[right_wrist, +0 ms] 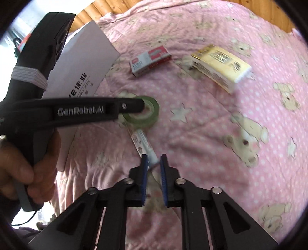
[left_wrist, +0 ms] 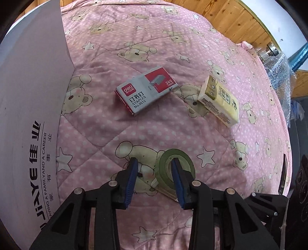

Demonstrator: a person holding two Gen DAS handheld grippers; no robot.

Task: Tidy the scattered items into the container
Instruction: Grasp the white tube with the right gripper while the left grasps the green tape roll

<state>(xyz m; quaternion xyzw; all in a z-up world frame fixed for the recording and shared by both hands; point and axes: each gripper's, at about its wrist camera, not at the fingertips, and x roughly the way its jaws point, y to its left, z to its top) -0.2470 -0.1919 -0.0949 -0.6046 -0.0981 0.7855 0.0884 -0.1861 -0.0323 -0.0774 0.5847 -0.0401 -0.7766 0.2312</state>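
Observation:
My left gripper (left_wrist: 155, 169) stands open over the pink quilt. Its right finger (left_wrist: 178, 173) sits at the hole of a green tape roll (left_wrist: 179, 159), and the right wrist view shows that fingertip (right_wrist: 138, 105) in the green tape roll (right_wrist: 143, 113). A thin white tube (right_wrist: 143, 145) lies partly under the roll. My right gripper (right_wrist: 154, 165) has its pads closed in on the tube's near end. A red-and-grey staples box (left_wrist: 146, 90) and a yellow tissue pack (left_wrist: 219, 100) lie farther out. The white container box (left_wrist: 28, 96) stands at the left.
A pink teddy-bear quilt (left_wrist: 154, 134) covers the bed, with a wooden headboard (left_wrist: 231, 17) behind it. Bubble wrap and a glass jar (left_wrist: 271, 50) sit at the far right. A hand (right_wrist: 28, 169) holds the left gripper's handle. The right wrist view is motion-blurred.

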